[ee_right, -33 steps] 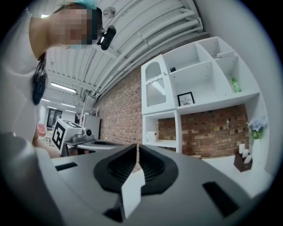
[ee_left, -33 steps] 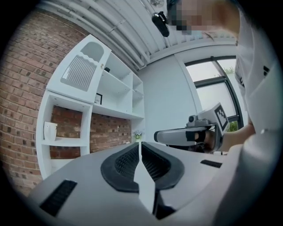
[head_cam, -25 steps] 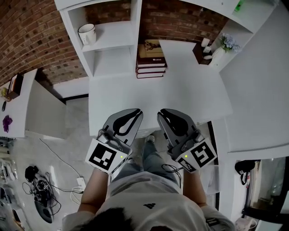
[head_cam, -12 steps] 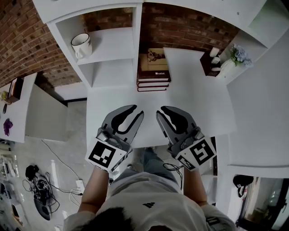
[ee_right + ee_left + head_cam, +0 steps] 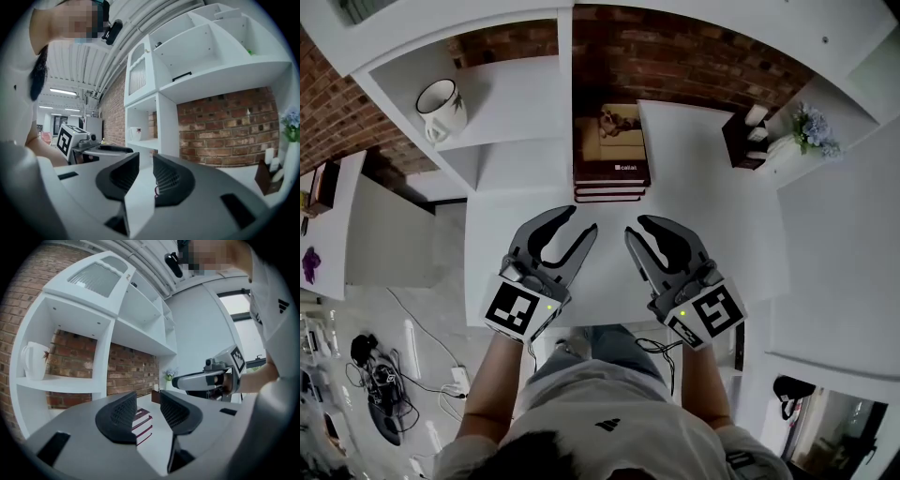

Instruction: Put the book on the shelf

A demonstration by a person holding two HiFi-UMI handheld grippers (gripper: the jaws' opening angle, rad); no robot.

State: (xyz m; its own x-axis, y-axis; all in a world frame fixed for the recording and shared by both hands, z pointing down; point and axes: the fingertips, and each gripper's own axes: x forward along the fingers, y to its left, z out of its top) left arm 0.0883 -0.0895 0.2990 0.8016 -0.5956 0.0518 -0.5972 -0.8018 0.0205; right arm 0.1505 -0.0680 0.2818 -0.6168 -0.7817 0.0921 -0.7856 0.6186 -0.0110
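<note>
A stack of three dark red books (image 5: pixel 611 164) lies flat on the white desk (image 5: pixel 712 216), against the brick wall beside the white shelf unit (image 5: pixel 511 98). My left gripper (image 5: pixel 579 221) hovers just short of the stack's left front corner. Its jaws have just been opening and nothing is between them. My right gripper (image 5: pixel 640 226) is beside it, short of the stack's right front corner; its jaws have also just been opening, and they are empty. In the left gripper view the books (image 5: pixel 143 423) show through the gap of the left gripper (image 5: pixel 148 405). The right gripper (image 5: pixel 146 171) points along the desk.
A white mug (image 5: pixel 441 108) stands in the shelf compartment on the left. A dark box (image 5: pixel 745 141) and a vase of flowers (image 5: pixel 806 136) sit at the desk's far right. Cables lie on the floor (image 5: pixel 384 403) at lower left.
Both grippers have moved forward over the desk towards the book stack. Their jaws have spread apart from nearly shut.
</note>
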